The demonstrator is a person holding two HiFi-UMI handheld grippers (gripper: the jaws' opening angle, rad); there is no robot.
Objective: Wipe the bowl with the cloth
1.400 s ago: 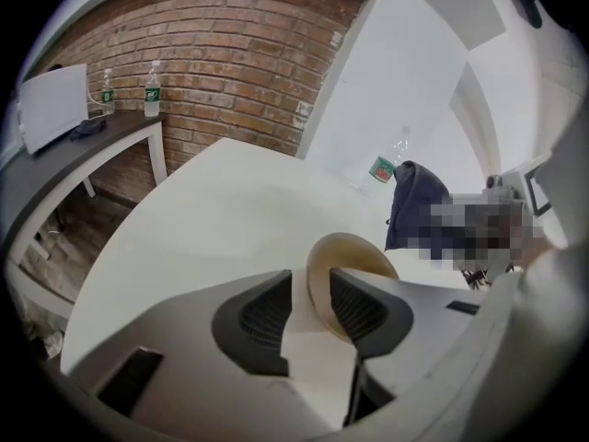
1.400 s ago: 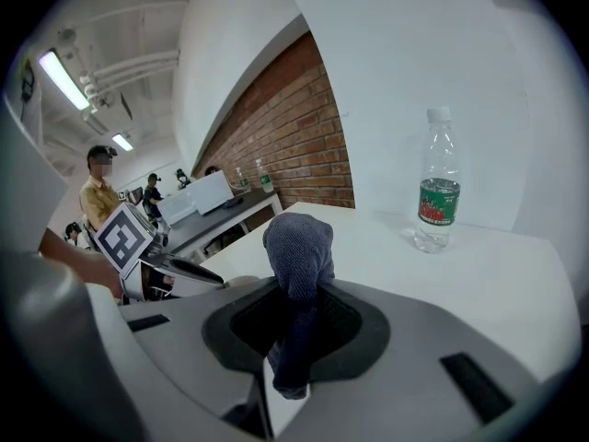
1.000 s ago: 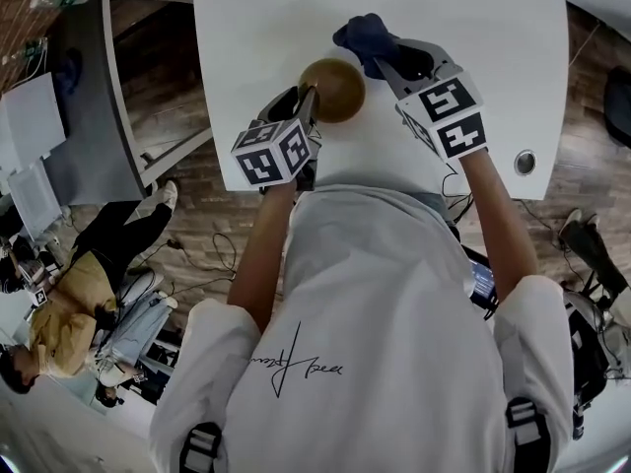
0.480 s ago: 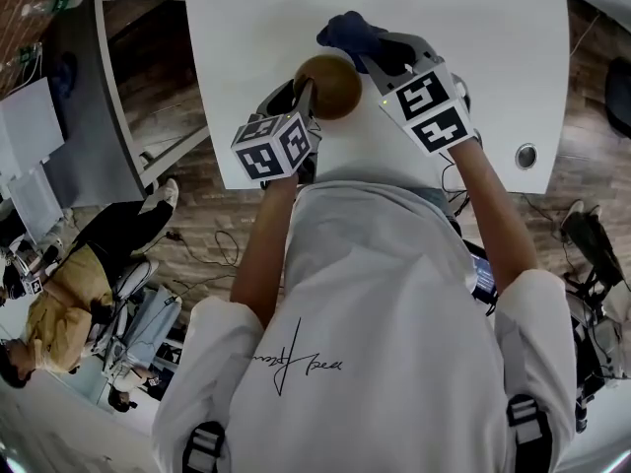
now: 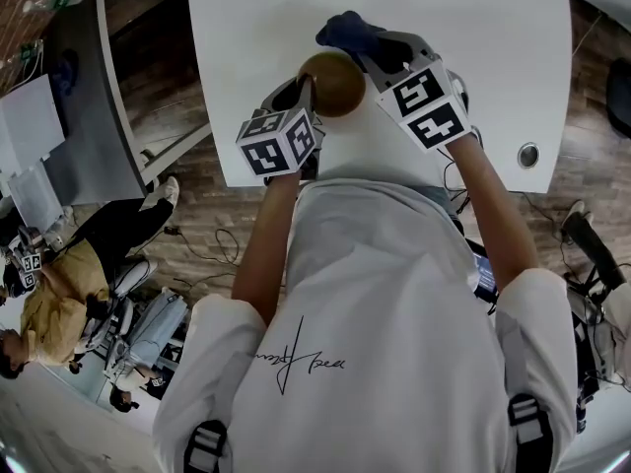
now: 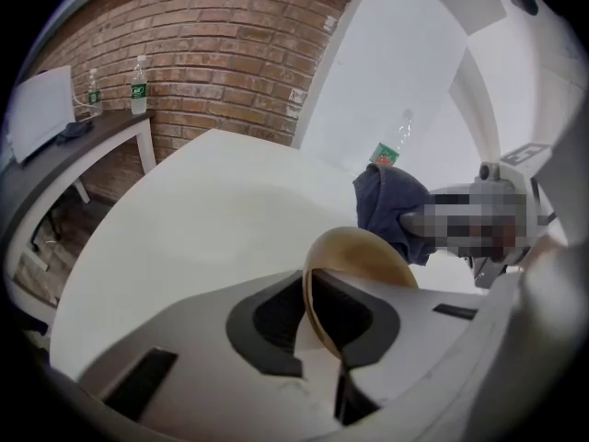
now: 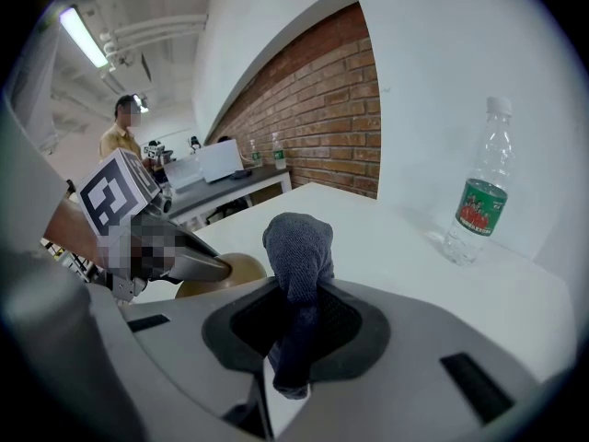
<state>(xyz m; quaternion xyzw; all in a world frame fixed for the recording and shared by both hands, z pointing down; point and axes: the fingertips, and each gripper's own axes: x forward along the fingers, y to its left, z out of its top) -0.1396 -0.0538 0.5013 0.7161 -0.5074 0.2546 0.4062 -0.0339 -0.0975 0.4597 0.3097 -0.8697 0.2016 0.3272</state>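
A brown bowl [image 5: 333, 82] stands near the front edge of the white table [image 5: 473, 57]. My left gripper [image 5: 308, 92] is at its near-left side. In the left gripper view the bowl's rim [image 6: 363, 251] runs between the jaws; they have just been closing and now pinch it [image 6: 317, 316]. My right gripper [image 5: 380, 52] is shut on a dark blue cloth [image 5: 350, 33], held just above and right of the bowl. In the right gripper view the cloth [image 7: 299, 242] sticks up out of the jaws [image 7: 294, 339], with the bowl [image 7: 230, 270] to the left behind it.
A clear plastic bottle with a green label [image 7: 479, 196] stands farther back on the table. A round cable hole [image 5: 529, 154] sits at the table's right front. A grey desk [image 5: 79, 97] and seated people are on the left, off the table.
My right gripper has carried the cloth a little left, closer to the bowl. The bowl and my left gripper have stayed almost in place.
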